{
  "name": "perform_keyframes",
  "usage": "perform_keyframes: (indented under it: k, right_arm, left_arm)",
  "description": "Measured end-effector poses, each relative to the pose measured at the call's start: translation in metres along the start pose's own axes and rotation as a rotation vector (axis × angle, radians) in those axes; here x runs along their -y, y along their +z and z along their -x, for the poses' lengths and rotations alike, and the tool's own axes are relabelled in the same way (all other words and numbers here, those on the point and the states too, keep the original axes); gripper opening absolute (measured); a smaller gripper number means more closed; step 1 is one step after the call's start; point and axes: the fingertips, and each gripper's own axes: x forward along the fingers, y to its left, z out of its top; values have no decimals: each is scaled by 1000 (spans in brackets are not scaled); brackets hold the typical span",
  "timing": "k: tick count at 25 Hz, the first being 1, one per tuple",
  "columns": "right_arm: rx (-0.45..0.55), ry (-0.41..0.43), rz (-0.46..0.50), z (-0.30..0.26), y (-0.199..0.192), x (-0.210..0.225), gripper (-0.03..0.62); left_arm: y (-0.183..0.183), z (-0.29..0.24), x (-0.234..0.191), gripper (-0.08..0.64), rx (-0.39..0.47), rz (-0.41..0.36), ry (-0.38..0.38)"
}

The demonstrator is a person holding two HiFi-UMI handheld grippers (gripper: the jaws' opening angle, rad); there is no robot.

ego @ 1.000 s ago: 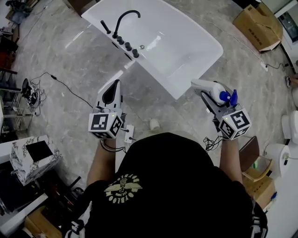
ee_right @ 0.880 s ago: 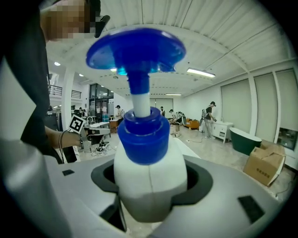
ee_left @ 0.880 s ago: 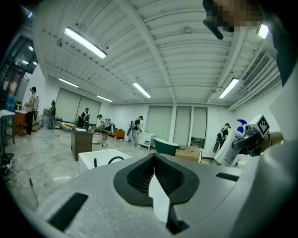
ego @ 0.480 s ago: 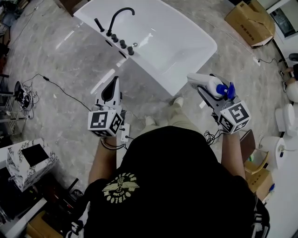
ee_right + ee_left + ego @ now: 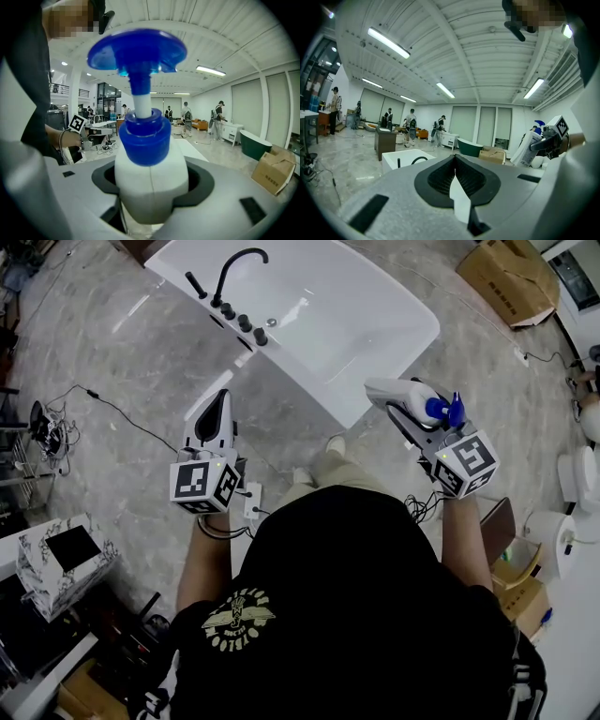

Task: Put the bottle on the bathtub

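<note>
The white bathtub (image 5: 394, 357) stands on the marble floor at the top of the head view, and it shows small and far off as the bathtub (image 5: 401, 160) in the left gripper view. A white bottle (image 5: 401, 397) with a blue pump top lies tilted in my right gripper (image 5: 413, 418), just off the tub's near right corner and above the floor. In the right gripper view the bottle (image 5: 150, 183) fills the space between the jaws of the right gripper (image 5: 151, 204), pump up. My left gripper (image 5: 215, 416) hangs over the floor left of the tub, jaws together on nothing.
A black faucet (image 5: 234, 268) and several black knobs (image 5: 246, 326) sit on the tub's left rim. A cardboard box (image 5: 511, 282) lies at top right. Cables (image 5: 94, 395) and a power strip (image 5: 253, 502) lie on the floor. Boxes and white fixtures (image 5: 553, 540) stand at right.
The right gripper with the bottle has moved up and a little left, closer to the tub's corner. The left gripper has shifted slightly left, still shut.
</note>
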Motion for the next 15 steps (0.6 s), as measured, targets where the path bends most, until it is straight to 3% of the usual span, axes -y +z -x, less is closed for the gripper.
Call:
perform_keyframes:
  k: [15]
  right_arm:
    - [-27,35,-69,-32,-27,60,272]
  left_arm:
    - [7,-68,17,9,-49,-47,2]
